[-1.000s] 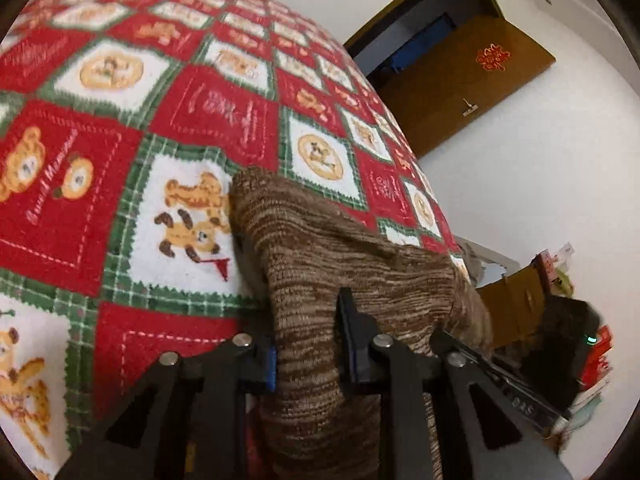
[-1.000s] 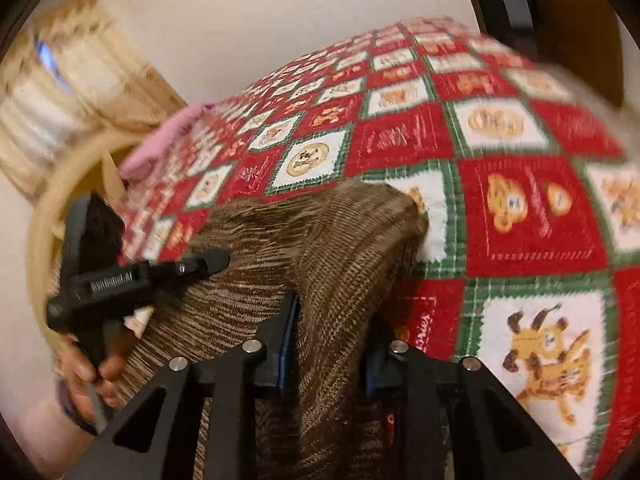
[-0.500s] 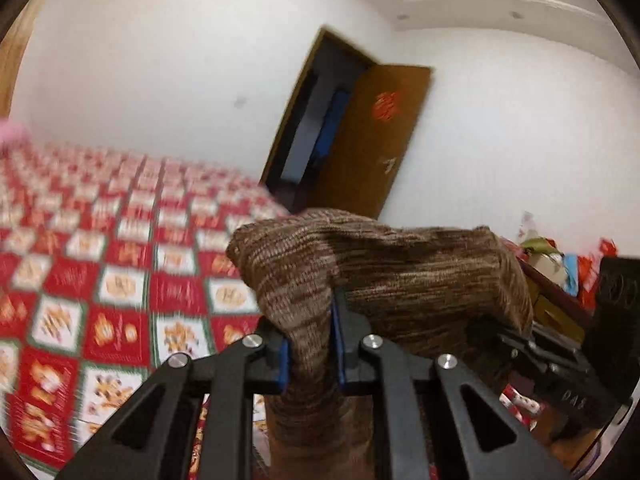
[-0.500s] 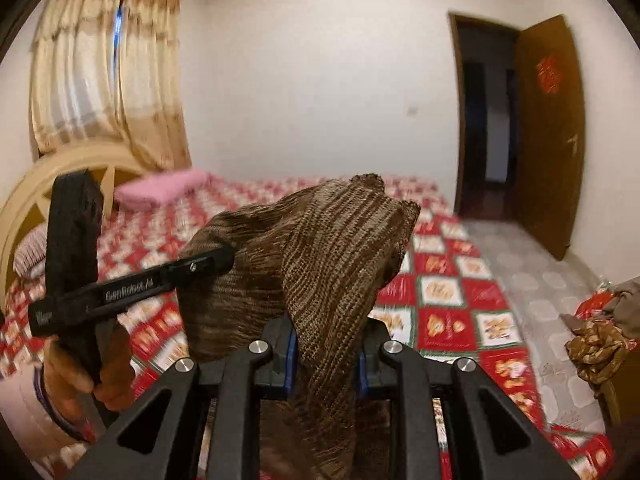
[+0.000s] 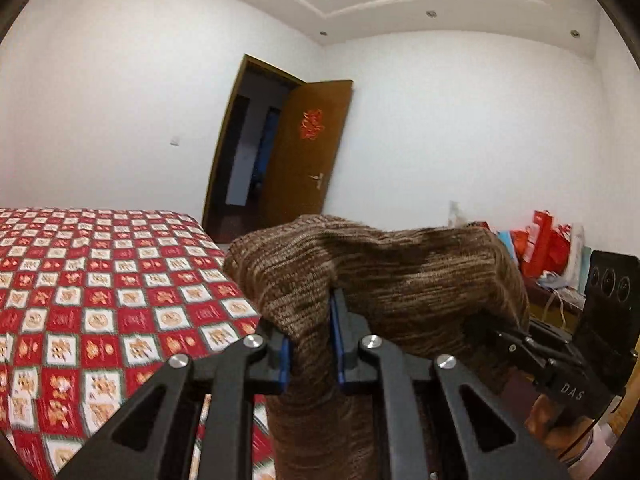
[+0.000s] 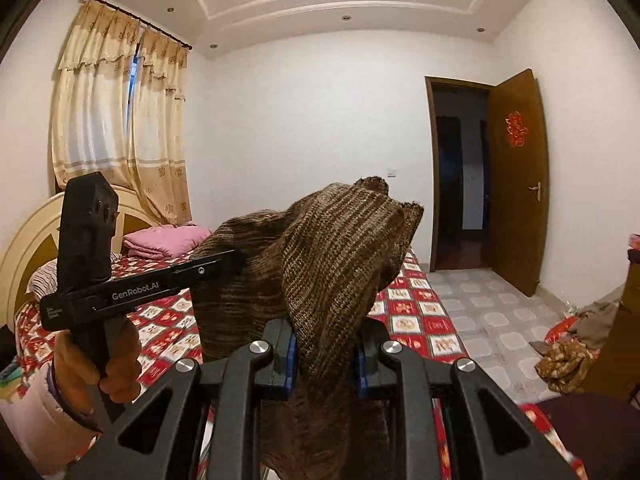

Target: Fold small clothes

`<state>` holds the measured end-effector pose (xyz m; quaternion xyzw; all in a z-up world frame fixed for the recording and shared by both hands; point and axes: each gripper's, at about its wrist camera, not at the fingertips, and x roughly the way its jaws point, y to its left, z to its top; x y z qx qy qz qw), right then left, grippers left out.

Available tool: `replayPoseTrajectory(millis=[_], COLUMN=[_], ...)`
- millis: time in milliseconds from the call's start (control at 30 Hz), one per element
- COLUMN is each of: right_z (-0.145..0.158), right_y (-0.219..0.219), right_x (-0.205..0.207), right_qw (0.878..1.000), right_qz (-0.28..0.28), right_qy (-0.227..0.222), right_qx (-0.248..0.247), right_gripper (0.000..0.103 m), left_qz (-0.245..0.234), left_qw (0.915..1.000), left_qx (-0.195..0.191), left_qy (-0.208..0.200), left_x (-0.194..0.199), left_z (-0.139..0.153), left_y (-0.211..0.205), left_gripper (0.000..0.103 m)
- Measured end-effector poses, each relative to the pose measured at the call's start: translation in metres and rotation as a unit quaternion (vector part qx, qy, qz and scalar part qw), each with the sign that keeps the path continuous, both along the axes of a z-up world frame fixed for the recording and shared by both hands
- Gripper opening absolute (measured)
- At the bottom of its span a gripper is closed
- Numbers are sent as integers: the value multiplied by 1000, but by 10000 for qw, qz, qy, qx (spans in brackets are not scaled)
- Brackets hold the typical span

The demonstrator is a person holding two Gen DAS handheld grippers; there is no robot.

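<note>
both tongs, left [image 5: 310, 344] and right [image 6: 325, 354], were clamped on a ribbed brown knit garment [image 5: 400, 276], draped above the red checked bed [image 5: 100, 288].

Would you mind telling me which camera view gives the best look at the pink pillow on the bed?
The right wrist view shows it best: the pink pillow lies at the head of the bed, beside the curved headboard, partly behind the brown knit garment. The left wrist view shows only the bed's foot and the door, no pillow.
</note>
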<state>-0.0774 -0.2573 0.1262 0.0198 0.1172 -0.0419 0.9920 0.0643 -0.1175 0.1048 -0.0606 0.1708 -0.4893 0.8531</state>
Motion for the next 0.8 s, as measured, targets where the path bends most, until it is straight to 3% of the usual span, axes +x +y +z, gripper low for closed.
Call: replayPoseTrajectory(millis=[233, 433, 633, 800], right_z=[-27, -61, -115, -158], right_y=[1, -3, -32, -81], right_x=[-52, -77, -49, -5], right_qw=[9986, 9967, 9889, 9789], right_qz=[-204, -138, -326, -654], right_qy=[440, 676, 1208, 1654], right_qx=[191, 415, 800, 1001], right_gripper=[22, 22, 22, 22], left_qz=[-288, -378, -303, -342], left_qw=[9977, 9957, 9893, 9862], left_qx=[269, 572, 1000, 1041], left_qy=[548, 623, 1019, 1237], left_x=[-30, -60, -41, -7], left_z=[-40, -56, -96, -135], left_y=[-10, -11, -52, -101], left_gripper=[16, 16, 16, 16])
